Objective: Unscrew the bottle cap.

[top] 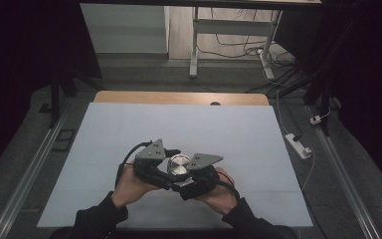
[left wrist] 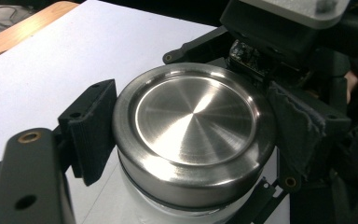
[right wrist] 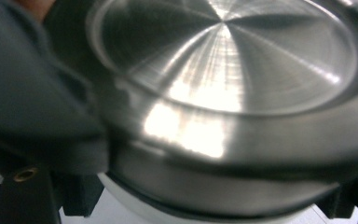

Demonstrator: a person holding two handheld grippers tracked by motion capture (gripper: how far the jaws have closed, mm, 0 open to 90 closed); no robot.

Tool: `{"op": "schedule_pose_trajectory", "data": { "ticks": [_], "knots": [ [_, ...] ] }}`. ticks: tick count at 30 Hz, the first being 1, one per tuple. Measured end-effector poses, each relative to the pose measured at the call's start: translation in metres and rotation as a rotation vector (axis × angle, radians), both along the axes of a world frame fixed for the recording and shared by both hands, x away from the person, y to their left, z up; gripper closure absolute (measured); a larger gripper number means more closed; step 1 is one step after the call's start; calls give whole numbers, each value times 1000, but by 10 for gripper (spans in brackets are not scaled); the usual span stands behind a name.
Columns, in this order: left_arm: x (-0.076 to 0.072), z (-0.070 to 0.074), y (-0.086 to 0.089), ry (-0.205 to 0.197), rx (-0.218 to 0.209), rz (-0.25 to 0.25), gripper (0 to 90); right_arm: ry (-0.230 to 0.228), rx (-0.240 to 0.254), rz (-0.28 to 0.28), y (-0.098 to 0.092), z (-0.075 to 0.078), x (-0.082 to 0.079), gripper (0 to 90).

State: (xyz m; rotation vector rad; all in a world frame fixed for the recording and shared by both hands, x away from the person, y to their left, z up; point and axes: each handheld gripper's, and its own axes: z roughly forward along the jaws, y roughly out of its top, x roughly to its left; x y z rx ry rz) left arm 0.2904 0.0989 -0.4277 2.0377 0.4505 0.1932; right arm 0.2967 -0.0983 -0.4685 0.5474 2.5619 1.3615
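Observation:
A round jar with a brushed steel lid (top: 179, 166) and a white body (left wrist: 168, 207) stands near the front of the white table cover (top: 189, 124). My left gripper (left wrist: 193, 126) is shut on the lid, one ribbed pad (left wrist: 93, 130) against its left rim and a cloth-covered pad (left wrist: 298, 126) against its right. In the high view the left gripper (top: 165, 160) comes in from the left and the right gripper (top: 191, 172) from the right, both meeting at the jar. The right gripper (right wrist: 205, 154) is clamped on the jar just under the lid (right wrist: 223, 60), which is very close and blurred.
A wooden table edge (top: 179, 97) shows beyond the white cover. A white power strip (top: 298, 145) lies on the floor at the right. Desk legs (top: 195, 45) and cables stand farther back. Both hands rest near the table's front edge.

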Motion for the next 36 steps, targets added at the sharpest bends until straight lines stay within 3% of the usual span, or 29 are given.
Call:
{"op": "schedule_pose_trajectory", "data": {
  "ticks": [8,12,14,15,16,18,19,20,21,22,26,27,28,30,33,36],
  "knots": [
    [-5,-1,-7,-11,11,102,205,-13,2,-64,1,-2,0,144],
    [-4,0,-10,7,29,104,201,-15,-1,-84,1,-3,1,145],
    [-1,0,-6,22,7,66,192,-16,3,-68,1,-3,1,144],
    [1,1,-4,39,-15,45,136,-13,6,-57,0,-3,1,144],
    [3,2,0,39,-29,32,67,-7,15,-46,0,-2,1,144],
    [6,6,12,27,-71,-18,45,17,28,-11,-2,-1,2,145],
    [6,6,12,27,-71,-18,29,17,28,-11,-2,-1,2,145],
    [11,8,26,54,-119,-91,25,29,37,29,-3,0,2,144],
    [11,8,26,54,-119,-91,35,39,36,56,-3,0,3,145],
    [14,7,36,72,-139,-179,47,48,39,84,-3,0,3,145],
    [14,2,38,58,-69,-267,121,56,35,173,1,1,-2,145],
    [14,2,38,58,-69,-267,130,54,31,192,2,2,-4,145],
    [13,0,35,68,-61,-305,131,56,30,204,4,2,-6,145],
    [13,-1,32,68,-57,-330,161,51,20,222,6,1,-7,144],
    [11,-1,30,60,-42,-335,198,48,7,219,6,1,-8,144],
    [10,-3,26,53,-26,-300,198,45,-10,206,7,-1,-8,144]
  ]
}}
